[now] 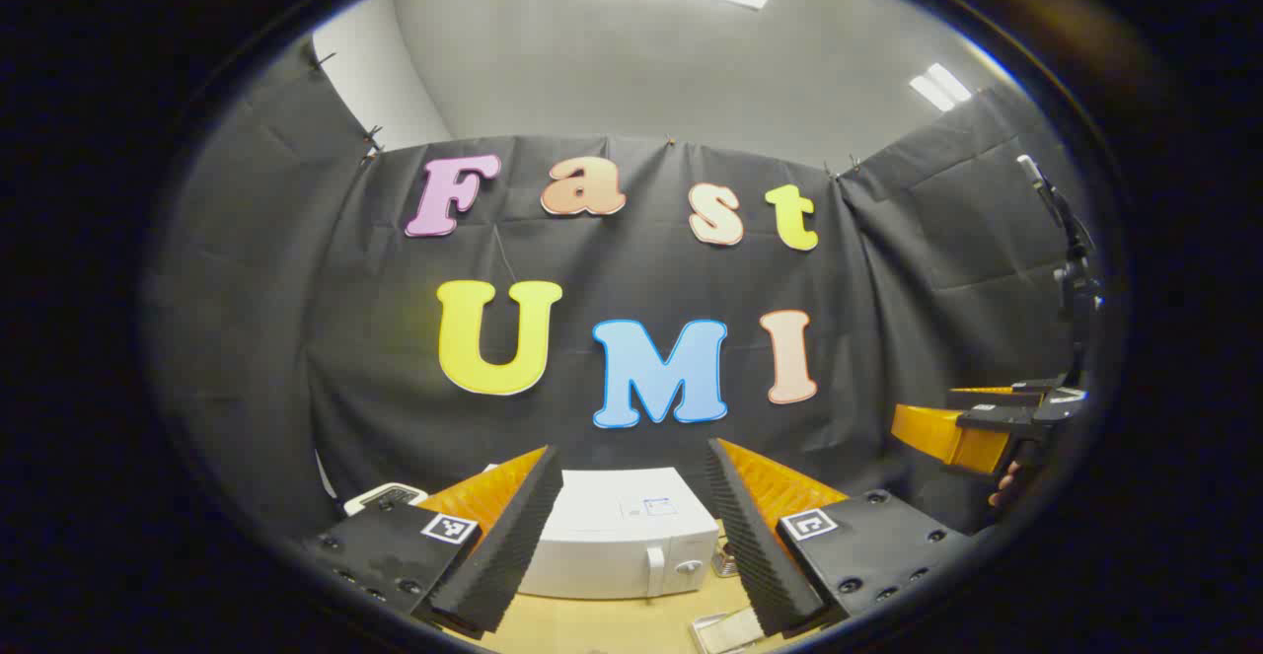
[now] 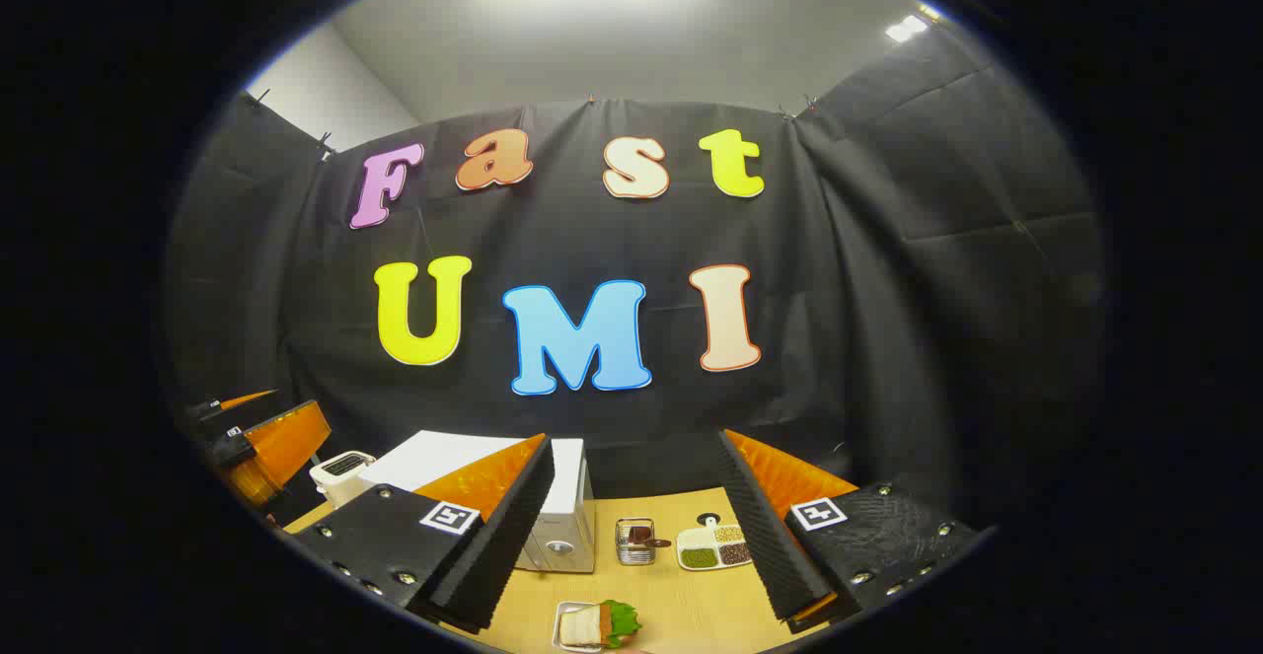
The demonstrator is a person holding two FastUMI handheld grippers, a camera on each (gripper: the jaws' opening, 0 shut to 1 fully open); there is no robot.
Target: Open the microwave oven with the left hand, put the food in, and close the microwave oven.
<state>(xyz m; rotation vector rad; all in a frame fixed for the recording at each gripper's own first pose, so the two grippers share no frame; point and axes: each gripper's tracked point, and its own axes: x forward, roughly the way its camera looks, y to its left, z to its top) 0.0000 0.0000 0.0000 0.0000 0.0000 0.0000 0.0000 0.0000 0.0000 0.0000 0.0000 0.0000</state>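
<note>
Microwave (image 1: pixel 617 536) door sits shut at 12 o'clock; we hold left gripper (image 1: pixel 631 536) and right gripper (image 2: pixel 636 545) spread, ready to approach.

From my feed: wooden table (image 2: pixel 681 607). On it I see the shut white microwave (image 1: pixel 617 545), a toaster (image 2: pixel 340 473) to its left, a wire basket (image 2: pixel 634 542), a divided dish (image 2: pixel 715 546), and a sandwich plate (image 2: pixel 592 625) nearest.
</note>
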